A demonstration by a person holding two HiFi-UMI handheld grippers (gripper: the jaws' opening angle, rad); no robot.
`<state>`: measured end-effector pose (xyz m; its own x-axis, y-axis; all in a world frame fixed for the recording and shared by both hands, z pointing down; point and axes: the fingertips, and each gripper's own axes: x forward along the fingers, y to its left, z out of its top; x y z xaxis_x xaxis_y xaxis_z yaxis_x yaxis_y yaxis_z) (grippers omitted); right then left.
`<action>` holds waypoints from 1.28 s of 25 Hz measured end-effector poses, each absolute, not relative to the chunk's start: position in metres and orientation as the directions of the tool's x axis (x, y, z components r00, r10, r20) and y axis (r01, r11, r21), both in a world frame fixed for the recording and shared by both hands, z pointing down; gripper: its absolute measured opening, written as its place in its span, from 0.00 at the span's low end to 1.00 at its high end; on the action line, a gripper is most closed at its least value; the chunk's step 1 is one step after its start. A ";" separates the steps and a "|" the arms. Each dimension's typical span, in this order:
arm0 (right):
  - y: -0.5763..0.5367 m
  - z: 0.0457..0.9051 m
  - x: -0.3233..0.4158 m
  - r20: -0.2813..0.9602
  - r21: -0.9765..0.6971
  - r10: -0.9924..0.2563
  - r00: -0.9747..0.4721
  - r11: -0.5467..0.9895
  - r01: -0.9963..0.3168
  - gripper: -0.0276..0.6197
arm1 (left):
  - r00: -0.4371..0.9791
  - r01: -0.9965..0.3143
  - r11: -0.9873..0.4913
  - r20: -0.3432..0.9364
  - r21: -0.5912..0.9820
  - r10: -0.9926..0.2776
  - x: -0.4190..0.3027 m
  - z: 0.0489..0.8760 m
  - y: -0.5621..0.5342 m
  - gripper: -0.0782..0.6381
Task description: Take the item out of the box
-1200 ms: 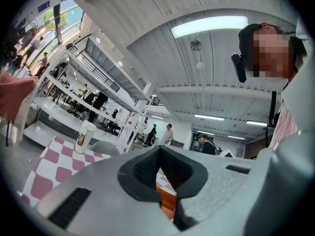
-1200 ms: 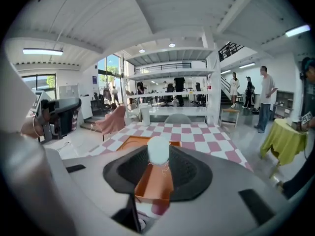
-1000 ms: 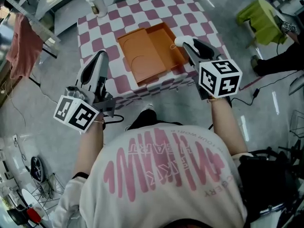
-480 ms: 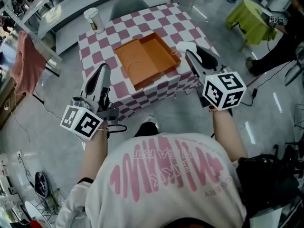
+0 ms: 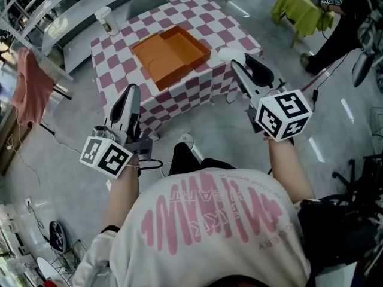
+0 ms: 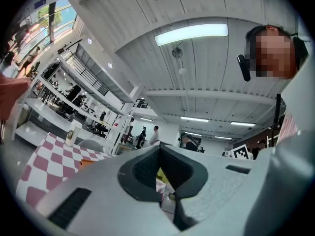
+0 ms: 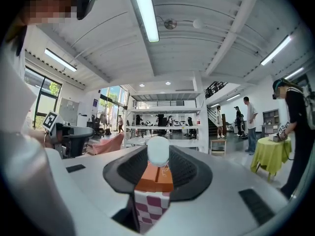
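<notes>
The taking-out step looks finished to me. The right gripper (image 5: 240, 60) is clamped on the white item (image 5: 229, 54), which sits at the very ends of its pads, off the table edge and well apart from the orange box (image 5: 170, 52). The box lies open on the checkered table (image 5: 230, 30), at about 10 o'clock from the item, and its inside looks bare.

The left gripper (image 5: 131, 91) has its jaws together with nothing between them and is carried off the table at about 7 o'clock from the box.

The next move, as I judge it, is to keep a steady squeeze and carry the item to a resting place, since only its near side is pinched and it could slip.

In the head view the item reads as a short rounded oval. Its long axis runs roughly 9 to 3 o'clock, across the jaws. A thin thread hangs from its underside. I cannot tell which end is the front.
</notes>
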<state>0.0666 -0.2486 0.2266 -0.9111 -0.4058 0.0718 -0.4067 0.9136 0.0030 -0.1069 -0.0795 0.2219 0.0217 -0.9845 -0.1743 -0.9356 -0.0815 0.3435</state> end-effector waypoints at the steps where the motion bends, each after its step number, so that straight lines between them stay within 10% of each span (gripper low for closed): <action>1: -0.242 0.230 0.075 0.078 0.003 -0.409 -0.909 0.912 -0.410 0.25 | 0.031 -0.934 -0.087 -0.164 0.345 -0.986 -0.097 0.226 -0.074 0.12; 32: -0.220 0.305 0.117 0.193 -0.122 -0.431 -0.882 0.881 -0.457 0.26 | 0.115 -0.910 -0.117 -0.029 0.398 -0.993 -0.065 0.291 -0.070 0.12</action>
<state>0.1167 -0.2196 0.3048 -0.8816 -0.4307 0.1931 -0.4571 0.8811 -0.1216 -0.0652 -0.0701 0.2910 0.1153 -0.9929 -0.0292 -0.9098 -0.1174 0.3982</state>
